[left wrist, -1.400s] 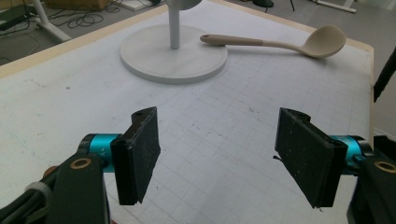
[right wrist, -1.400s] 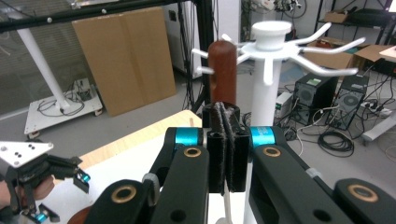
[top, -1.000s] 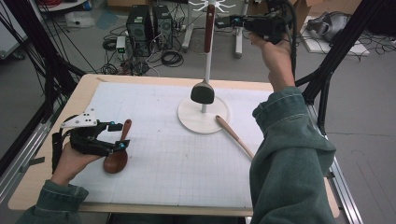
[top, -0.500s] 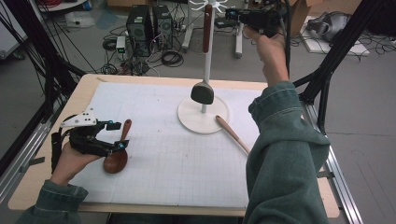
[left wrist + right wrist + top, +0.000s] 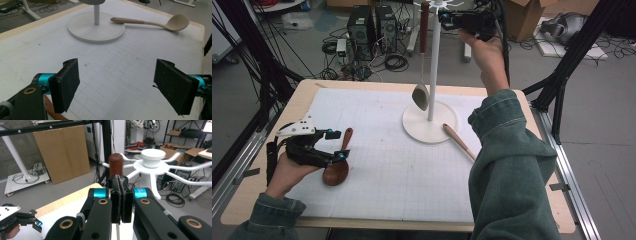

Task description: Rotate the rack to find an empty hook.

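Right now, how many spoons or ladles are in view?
3: a brown wooden spoon on the mat by the left gripper; a beige ladle lying against the stand's base; a ladle hanging from the stand.

**Wood, plastic and matt pads on the table**

The wooden spoon [image 5: 337, 167] by the left gripper [image 5: 336, 144] looked dark and glossy. The ladle [image 5: 160, 22] appeared smooth, matt beige plastic. The white stand [image 5: 430, 122] had a smooth satin finish. The jaw pads [image 5: 67, 82] were rough, matt black. The mat [image 5: 412, 175] looked papery, on a pale wooden table [image 5: 242, 200].
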A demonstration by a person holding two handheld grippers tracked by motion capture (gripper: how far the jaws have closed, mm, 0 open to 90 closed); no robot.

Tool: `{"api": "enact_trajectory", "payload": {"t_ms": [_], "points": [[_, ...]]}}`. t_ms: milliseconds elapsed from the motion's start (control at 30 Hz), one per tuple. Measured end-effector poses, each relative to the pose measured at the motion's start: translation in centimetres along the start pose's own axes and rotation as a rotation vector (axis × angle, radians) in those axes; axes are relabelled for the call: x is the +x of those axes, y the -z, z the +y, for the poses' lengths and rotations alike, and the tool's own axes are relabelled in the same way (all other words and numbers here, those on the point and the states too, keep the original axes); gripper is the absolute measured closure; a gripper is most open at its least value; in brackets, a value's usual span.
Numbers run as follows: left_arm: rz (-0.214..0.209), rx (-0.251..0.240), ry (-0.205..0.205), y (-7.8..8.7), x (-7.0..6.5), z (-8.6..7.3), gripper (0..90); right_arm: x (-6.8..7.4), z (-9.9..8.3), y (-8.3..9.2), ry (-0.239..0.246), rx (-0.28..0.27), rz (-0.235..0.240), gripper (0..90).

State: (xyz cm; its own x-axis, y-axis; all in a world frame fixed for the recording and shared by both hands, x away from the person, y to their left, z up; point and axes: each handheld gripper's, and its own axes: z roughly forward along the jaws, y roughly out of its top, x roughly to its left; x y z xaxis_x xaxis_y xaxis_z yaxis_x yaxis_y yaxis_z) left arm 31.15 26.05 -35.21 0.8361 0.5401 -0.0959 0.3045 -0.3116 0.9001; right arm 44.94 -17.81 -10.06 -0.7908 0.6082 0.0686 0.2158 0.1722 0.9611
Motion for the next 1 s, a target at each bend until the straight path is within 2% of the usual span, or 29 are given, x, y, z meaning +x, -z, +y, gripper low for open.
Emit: {"api": "enact_trajectory", "payload": {"t_ms": [267, 433, 533, 600, 733, 867, 1000], "points": [[0.002, 0.0, -0.001, 0.0, -0.1, 0.1, 21.0, 0.9, 0.3, -0.9, 0.008, -0.002, -0.027, 89.7], [0.007, -0.002, 0.0, 0.1, 0.0, 0.1, 21.0, 0.9, 0.1, -0.8, 0.005, -0.007, -0.024, 89.6], [0.01, -0.004, -0.001, 0.2, 0.0, 0.1, 21.0, 1.0, -0.2, -0.5, -0.002, -0.017, -0.008, 81.4], [0.01, -0.003, -0.001, 0.2, 0.0, 0.1, 21.0, 1.1, -0.4, -0.1, 0.003, -0.02, 0.005, 78.9], [0.016, 0.0, -0.004, 0.2, 0.1, 0.1, 21.0, 1.6, -1.3, 0.7, 0.002, -0.035, 0.03, 67.1], [0.015, 0.0, 0.0, 0.2, 0.1, 0.0, 21.0, 2.0, -2.9, 1.4, -0.003, -0.036, 0.047, 55.6], [0.019, 0.004, -0.002, 0.2, 0.2, 0.0, 21.0, 2.3, -4.7, 1.7, -0.017, -0.017, 0.041, 45.8]]}}
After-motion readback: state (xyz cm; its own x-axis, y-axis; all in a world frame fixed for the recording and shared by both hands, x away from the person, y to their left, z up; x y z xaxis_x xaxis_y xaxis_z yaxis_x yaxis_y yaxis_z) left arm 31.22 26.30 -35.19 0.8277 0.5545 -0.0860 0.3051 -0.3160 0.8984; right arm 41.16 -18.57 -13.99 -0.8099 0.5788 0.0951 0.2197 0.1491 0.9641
